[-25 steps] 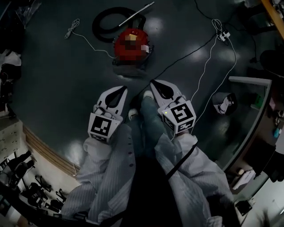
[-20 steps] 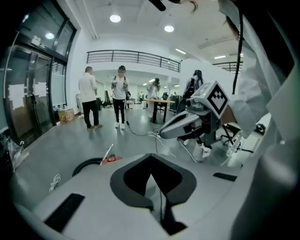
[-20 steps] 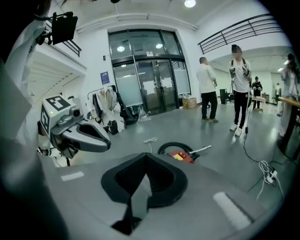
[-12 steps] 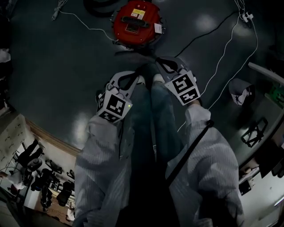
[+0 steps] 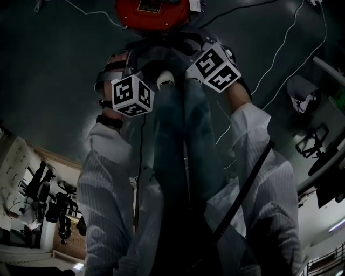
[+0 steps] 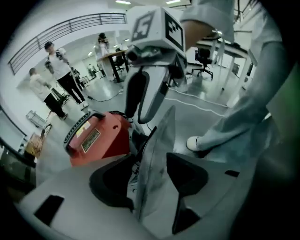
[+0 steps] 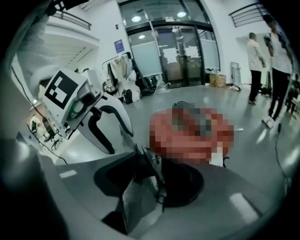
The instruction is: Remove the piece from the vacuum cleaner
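Note:
The red vacuum cleaner (image 5: 153,12) stands on the dark floor at the top edge of the head view, partly cut off. Both grippers point down at it from just in front of the person's shoes (image 5: 164,80). My left gripper (image 5: 116,67) is open, its jaws having just been opening with only floor between them (image 6: 157,140). The vacuum's red body (image 6: 93,136) lies a little ahead and to the left. My right gripper (image 5: 199,46) is also open, its jaws likewise just opening and empty (image 7: 143,164). The vacuum (image 7: 190,136) sits straight ahead of it, blurred over.
White cables (image 5: 280,48) run over the floor to the right of the vacuum. A grey bag-like object (image 5: 302,91) lies further right. People (image 6: 56,70) stand in the background by desks, others (image 7: 276,56) near glass doors (image 7: 173,51).
Both grippers have come down and forward to the vacuum, which has slid to the top of the head view. The person has bent low over it.

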`<state>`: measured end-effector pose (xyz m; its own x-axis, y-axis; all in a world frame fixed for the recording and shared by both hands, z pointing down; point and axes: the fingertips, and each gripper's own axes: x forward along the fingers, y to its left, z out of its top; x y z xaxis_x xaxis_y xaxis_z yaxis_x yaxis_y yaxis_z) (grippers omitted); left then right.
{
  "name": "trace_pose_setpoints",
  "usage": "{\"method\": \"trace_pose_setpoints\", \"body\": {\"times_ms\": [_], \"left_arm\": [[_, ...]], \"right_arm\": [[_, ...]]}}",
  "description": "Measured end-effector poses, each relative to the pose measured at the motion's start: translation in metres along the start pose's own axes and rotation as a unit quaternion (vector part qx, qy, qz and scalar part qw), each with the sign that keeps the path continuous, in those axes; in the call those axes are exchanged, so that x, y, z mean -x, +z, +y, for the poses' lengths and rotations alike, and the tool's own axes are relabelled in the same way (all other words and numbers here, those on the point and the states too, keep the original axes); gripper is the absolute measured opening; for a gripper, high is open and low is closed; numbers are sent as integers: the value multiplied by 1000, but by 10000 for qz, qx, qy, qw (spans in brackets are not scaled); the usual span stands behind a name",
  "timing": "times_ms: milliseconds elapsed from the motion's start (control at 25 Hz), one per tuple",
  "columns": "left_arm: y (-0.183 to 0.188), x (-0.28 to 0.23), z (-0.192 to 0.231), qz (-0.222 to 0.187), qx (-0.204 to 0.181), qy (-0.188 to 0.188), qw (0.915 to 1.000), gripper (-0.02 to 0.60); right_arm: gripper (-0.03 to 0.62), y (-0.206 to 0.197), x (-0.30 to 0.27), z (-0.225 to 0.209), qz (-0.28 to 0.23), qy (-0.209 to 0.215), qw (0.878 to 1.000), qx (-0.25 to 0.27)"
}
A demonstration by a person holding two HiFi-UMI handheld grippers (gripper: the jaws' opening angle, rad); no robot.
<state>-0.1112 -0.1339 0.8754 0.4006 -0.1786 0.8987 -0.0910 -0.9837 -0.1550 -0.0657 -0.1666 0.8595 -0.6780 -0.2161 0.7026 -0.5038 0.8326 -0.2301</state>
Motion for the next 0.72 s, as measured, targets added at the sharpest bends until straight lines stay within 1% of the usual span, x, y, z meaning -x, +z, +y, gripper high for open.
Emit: {"method": "trace_pose_setpoints", "body": {"times_ms": [40,120,240,320,440,560,600,640,720], "left_arm": [[-7,-9,1,108,-138,0,9998,218],[-19,-22,4,296,-215,33,9993,227],[-28,-35,-1,437,-225,-78,9988,227],[-28,-41,-8,470,-263,-205,9983,222],[-32,-44,-13,551,-221,-257,9979,154],[-38,-44,-18,546,-27,-240,9982,55],[-39,-43,-19,537,52,-247,9982,36],[-39,-43,-20,540,122,-259,9981,29],[-40,-42,-22,567,226,-303,9977,21]], "right_arm": [[151,0,-5,-4,84,-13,9998,198],[158,3,-10,-17,119,-165,9991,363],[166,17,-10,-32,-83,-303,9991,284],[166,26,-13,-40,-91,-427,9987,262],[172,28,-21,-48,82,-577,9982,171],[173,27,-21,-50,133,-571,9983,28],[175,27,-21,-50,181,-580,9982,1],[187,27,-21,-51,252,-589,9979,-22],[187,28,-22,-53,390,-600,9974,-73]]}}
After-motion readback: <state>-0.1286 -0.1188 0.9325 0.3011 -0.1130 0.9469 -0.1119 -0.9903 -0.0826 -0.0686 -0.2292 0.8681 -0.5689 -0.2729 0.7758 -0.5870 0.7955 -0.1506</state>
